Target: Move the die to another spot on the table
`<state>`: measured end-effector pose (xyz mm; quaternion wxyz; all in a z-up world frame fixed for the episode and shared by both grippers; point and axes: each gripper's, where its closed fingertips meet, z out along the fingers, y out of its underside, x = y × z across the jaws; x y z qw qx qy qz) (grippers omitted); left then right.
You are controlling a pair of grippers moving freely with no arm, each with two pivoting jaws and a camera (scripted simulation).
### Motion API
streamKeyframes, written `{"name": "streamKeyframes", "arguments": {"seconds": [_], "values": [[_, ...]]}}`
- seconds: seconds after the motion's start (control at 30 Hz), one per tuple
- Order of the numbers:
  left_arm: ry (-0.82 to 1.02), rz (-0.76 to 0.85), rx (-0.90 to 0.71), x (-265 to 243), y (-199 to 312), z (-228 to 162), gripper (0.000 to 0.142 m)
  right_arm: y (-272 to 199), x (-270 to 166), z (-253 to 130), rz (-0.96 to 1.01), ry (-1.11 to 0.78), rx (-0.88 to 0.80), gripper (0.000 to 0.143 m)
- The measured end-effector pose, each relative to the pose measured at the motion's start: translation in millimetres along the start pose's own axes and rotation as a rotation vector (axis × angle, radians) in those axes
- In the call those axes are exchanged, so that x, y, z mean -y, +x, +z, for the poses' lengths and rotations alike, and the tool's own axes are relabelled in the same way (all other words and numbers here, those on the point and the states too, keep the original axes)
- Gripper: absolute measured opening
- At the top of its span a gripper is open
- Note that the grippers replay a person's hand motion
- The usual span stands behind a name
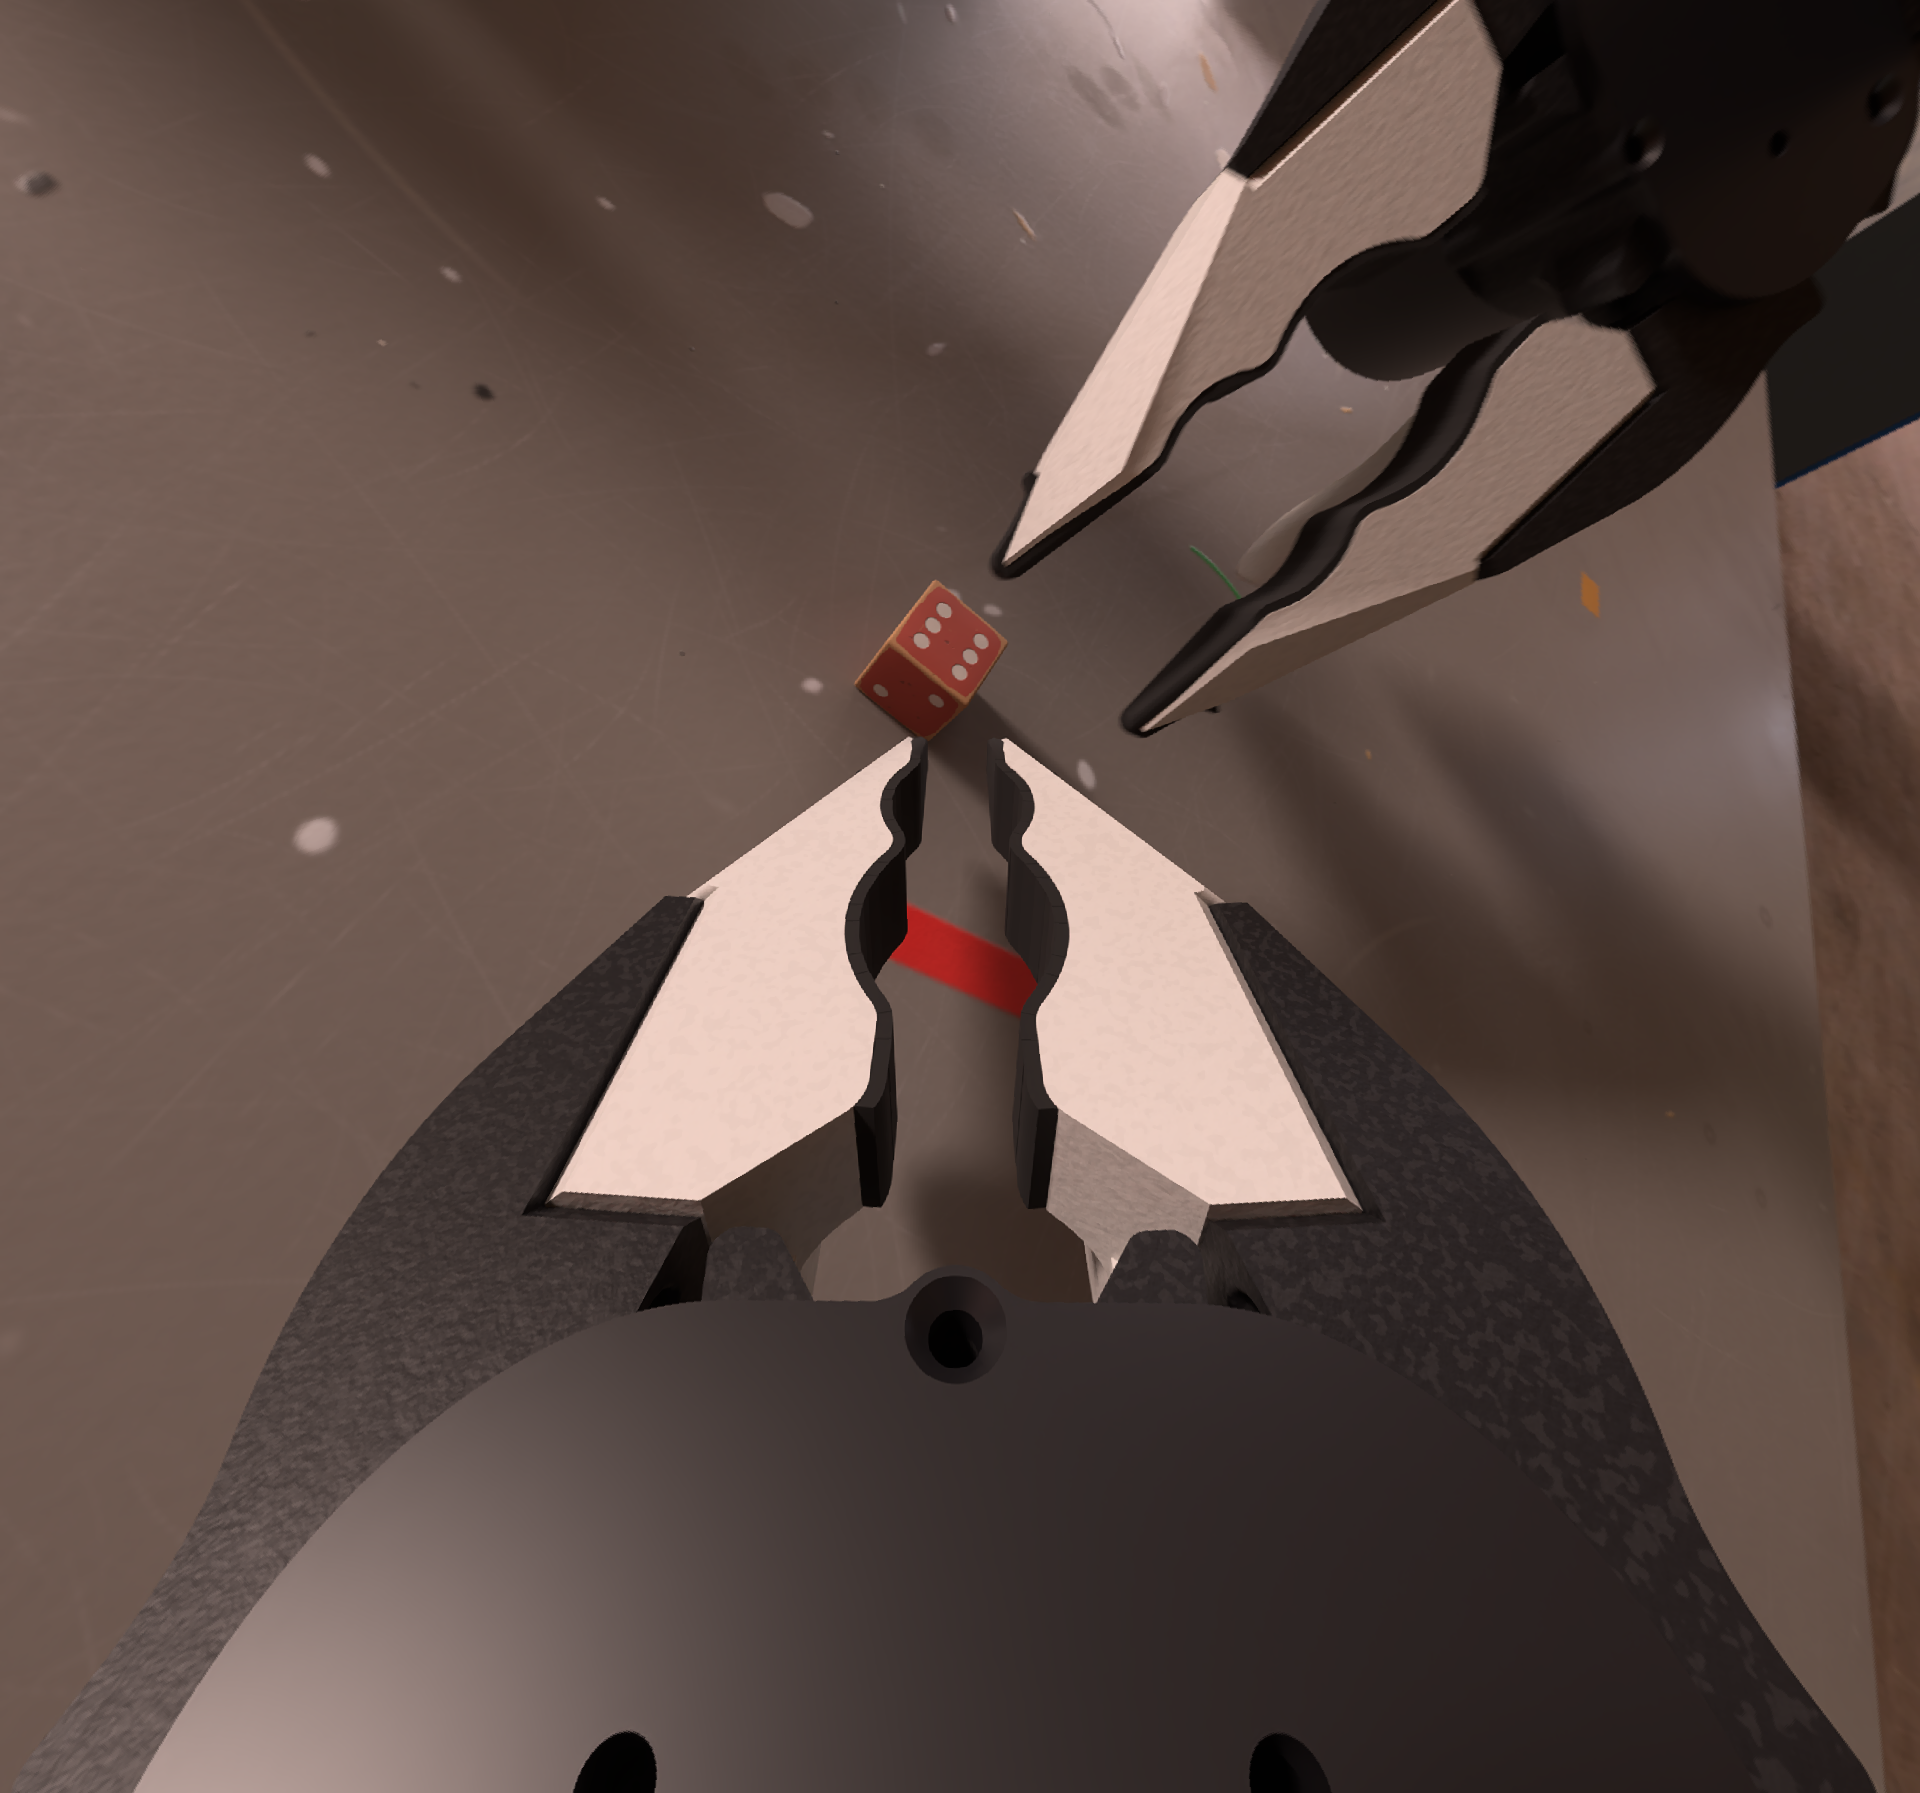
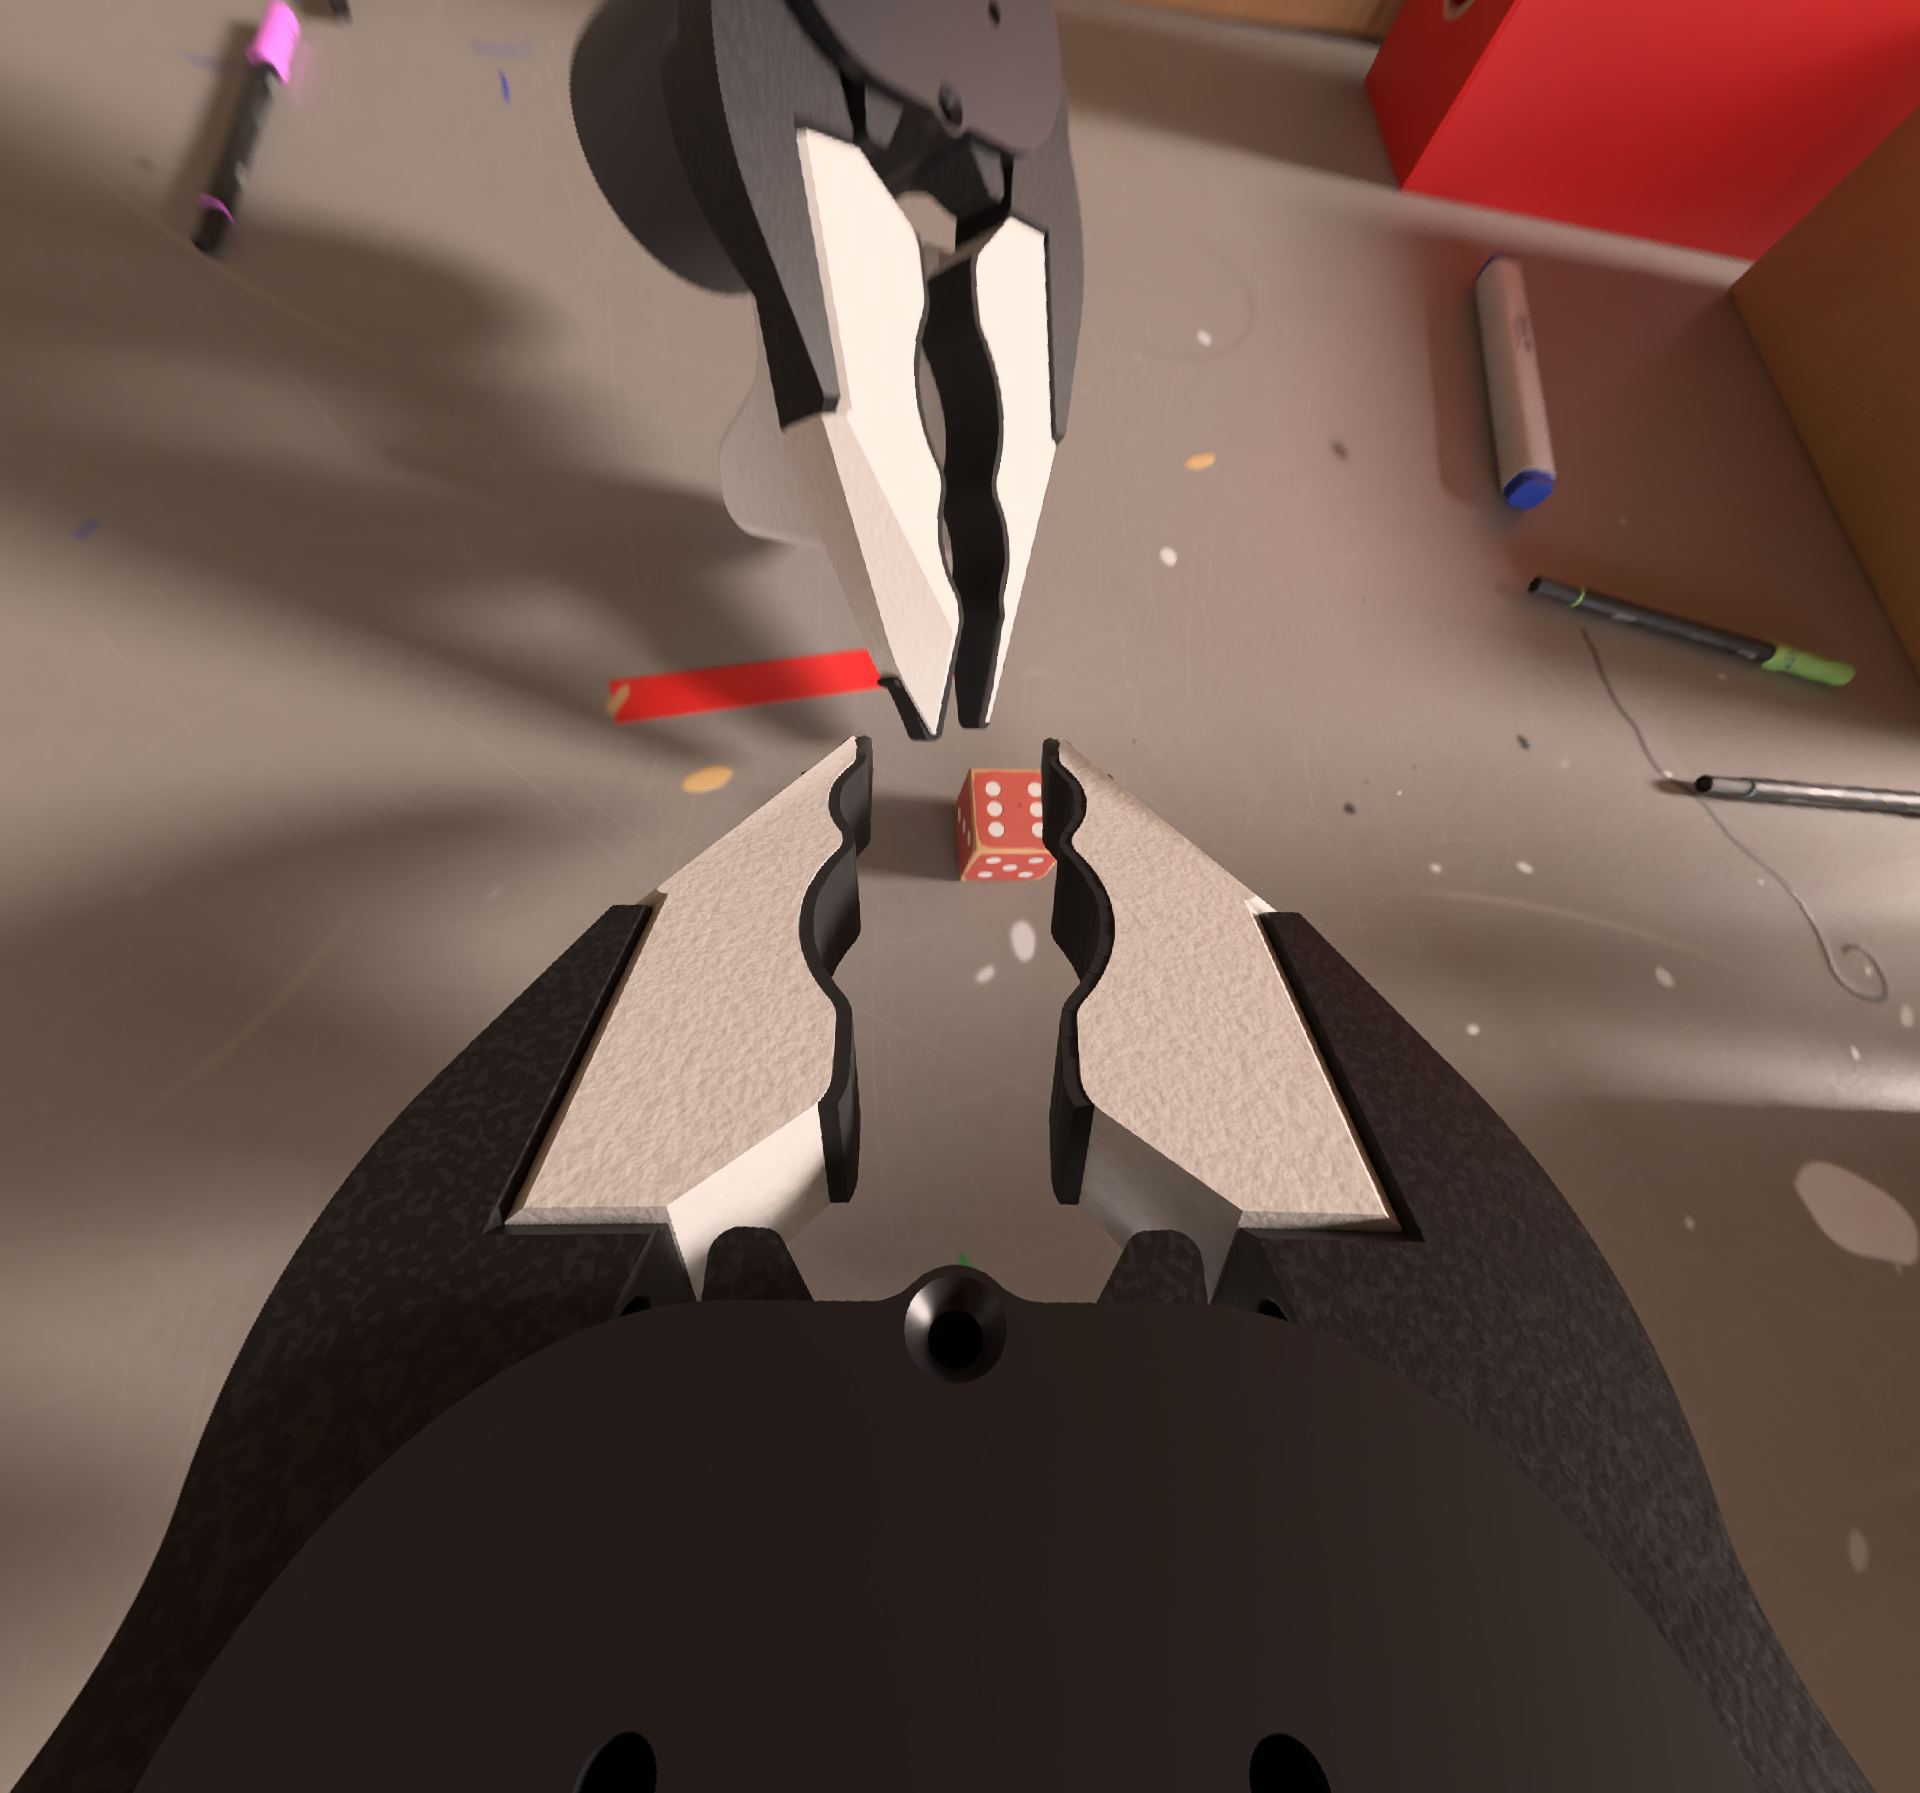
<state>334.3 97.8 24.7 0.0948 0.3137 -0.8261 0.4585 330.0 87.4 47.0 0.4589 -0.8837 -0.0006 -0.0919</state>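
A small red die [image 1: 932, 657] with white pips sits on the brownish-grey table [image 1: 416, 496]. My left gripper [image 1: 961, 746] points at it from just short of it, empty, jaws only a narrow gap apart. My right gripper [image 1: 1072, 642] comes in from the upper right, open and empty. In the right wrist view the die [image 2: 1003, 824] shows between my right gripper's [image 2: 956, 748] fingers, close against the right-hand finger [image 2: 1164, 995]; I cannot tell if they touch. The left gripper [image 2: 951, 725] hangs tip-down just beyond the die.
A flat red strip [image 2: 743, 683] lies under the left gripper. To the right are a red box with a round hole [image 2: 1662, 29], a cardboard box [image 2: 1849, 413], a blue-capped marker [image 2: 1512, 382] and two pens [image 2: 1694, 637]. A pink-tipped marker [image 2: 244, 122] lies far left.
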Motion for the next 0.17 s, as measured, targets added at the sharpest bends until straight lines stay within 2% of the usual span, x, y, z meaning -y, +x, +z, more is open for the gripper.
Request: {"name": "streamKeyframes", "arguments": {"seconds": [0.17], "values": [[0.017, -0.009, 0.010, 1.7, -3.4, -6.1, 0.011, 8.2, 5.2, -10.0, 0.042, 0.068, -0.018, 0.032]]}}
